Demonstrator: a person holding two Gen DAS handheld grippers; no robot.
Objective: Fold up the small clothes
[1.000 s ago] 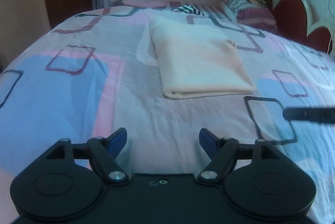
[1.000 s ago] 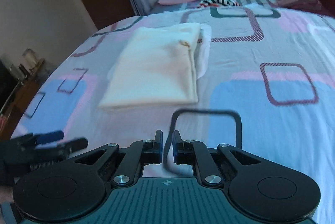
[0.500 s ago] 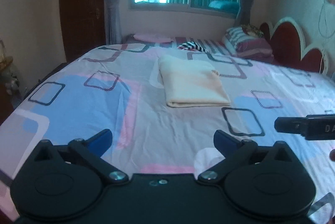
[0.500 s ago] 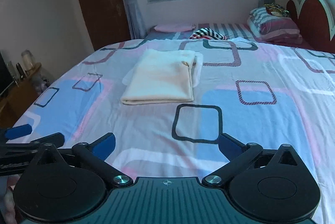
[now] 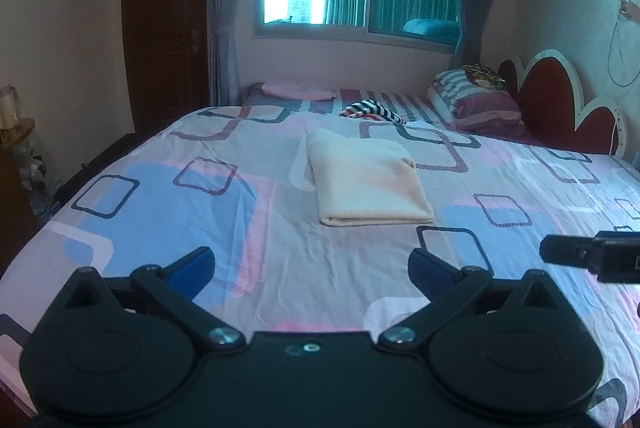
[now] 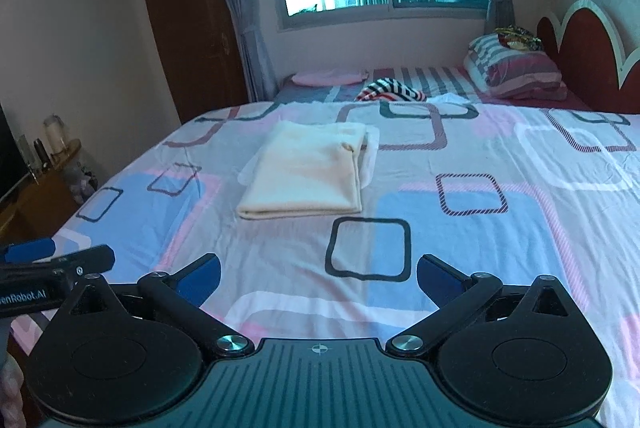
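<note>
A cream garment (image 5: 366, 180) (image 6: 306, 172) lies folded into a flat rectangle in the middle of the bed, on top of a white cloth whose edge (image 6: 370, 154) shows at its right side. My left gripper (image 5: 312, 266) stands wide open near the foot of the bed, well short of the garment, with nothing between its blue pads. Beside it, my right gripper (image 6: 319, 274) is also wide open and holds nothing. Each gripper's tip shows at the edge of the other's view.
The bed sheet (image 5: 224, 212) has blue, pink and grey square patterns. A striped cloth (image 6: 390, 94), a pink pillow (image 6: 328, 78) and striped pillows (image 6: 516, 70) lie at the far end. A red headboard (image 6: 592, 56) is at right, a wooden side table (image 6: 36, 184) at left.
Both grippers have pulled back from the folded garment and risen. The right gripper went from shut to wide open, and the left one opened wider. The garment has stayed where it lay.
</note>
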